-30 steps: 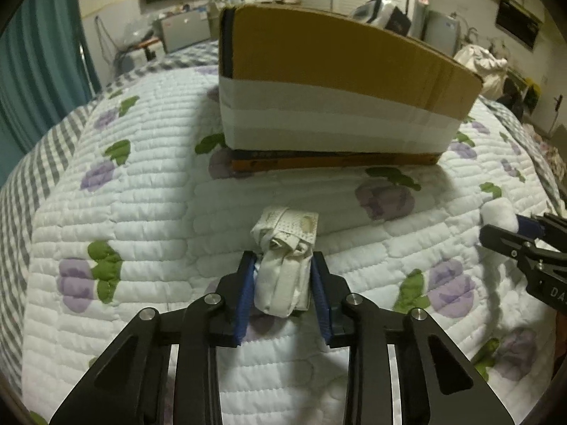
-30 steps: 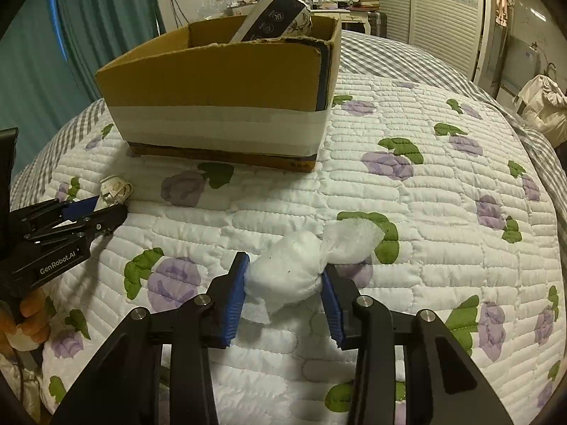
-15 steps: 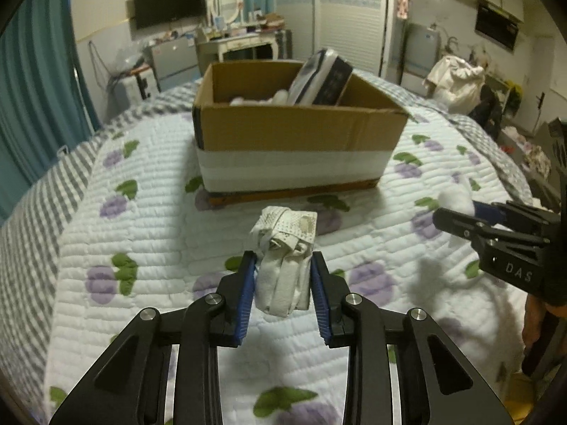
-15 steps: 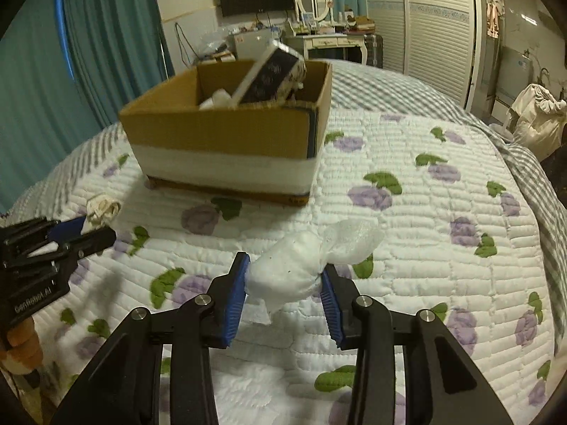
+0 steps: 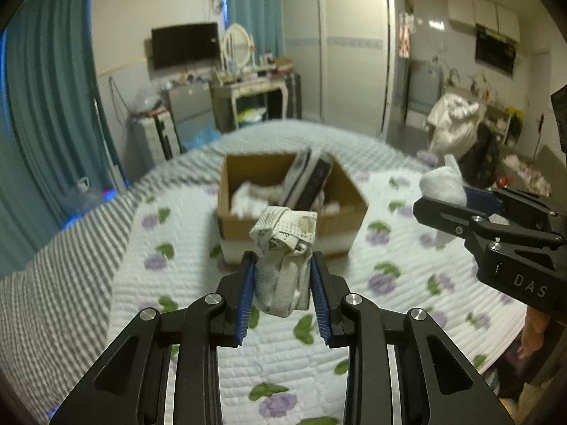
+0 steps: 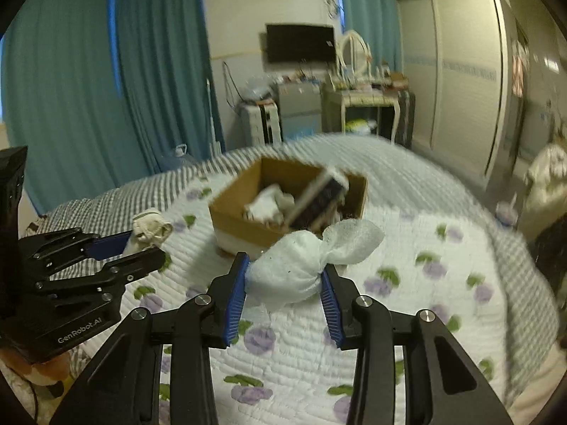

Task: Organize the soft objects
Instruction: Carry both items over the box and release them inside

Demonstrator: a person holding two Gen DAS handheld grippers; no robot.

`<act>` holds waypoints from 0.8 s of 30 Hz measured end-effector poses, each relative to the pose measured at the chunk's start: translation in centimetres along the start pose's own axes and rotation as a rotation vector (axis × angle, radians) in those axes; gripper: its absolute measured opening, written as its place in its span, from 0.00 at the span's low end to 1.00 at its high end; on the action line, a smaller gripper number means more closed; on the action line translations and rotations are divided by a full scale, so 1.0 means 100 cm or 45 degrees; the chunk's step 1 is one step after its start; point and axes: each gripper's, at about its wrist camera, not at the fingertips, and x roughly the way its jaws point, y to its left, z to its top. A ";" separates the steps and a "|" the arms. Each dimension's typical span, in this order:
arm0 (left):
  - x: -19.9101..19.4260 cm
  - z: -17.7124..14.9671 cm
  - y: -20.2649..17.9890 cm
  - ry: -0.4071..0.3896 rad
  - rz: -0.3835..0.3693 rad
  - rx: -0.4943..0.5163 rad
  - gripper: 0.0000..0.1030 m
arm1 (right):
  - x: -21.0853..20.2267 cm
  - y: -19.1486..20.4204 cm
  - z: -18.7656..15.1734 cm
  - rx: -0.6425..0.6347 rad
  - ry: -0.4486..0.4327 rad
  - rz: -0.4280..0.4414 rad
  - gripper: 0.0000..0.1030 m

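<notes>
We have our left gripper [image 5: 282,283] clamped on a rolled cream-white mesh cloth bundle [image 5: 283,255], held in the air above the white quilted bedspread with purple flowers [image 5: 354,364]. Our right gripper [image 6: 285,295] is closed on a white fluffy tissue wad with a twisted tail [image 6: 304,265], also lifted off the quilt. Beyond both sits the open brown cardboard box with a white band [image 5: 340,219], holding white soft items and a dark-and-white packet [image 5: 310,182].

Rolled cloth [image 5: 283,262] between hand-held gripper [image 5: 283,295] pads
</notes>
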 end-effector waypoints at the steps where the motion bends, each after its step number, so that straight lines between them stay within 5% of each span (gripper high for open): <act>1: -0.006 0.005 -0.001 -0.017 0.003 -0.004 0.29 | -0.010 0.003 0.009 -0.020 -0.027 -0.004 0.38; 12: -0.010 0.074 0.010 -0.169 0.060 -0.008 0.29 | -0.045 0.008 0.091 -0.053 -0.187 0.038 0.38; 18: 0.046 0.099 0.027 -0.151 0.096 -0.030 0.29 | 0.003 -0.004 0.121 -0.026 -0.149 0.045 0.38; 24: 0.125 0.097 0.038 -0.061 0.114 -0.030 0.29 | 0.097 -0.022 0.122 0.007 0.001 0.028 0.38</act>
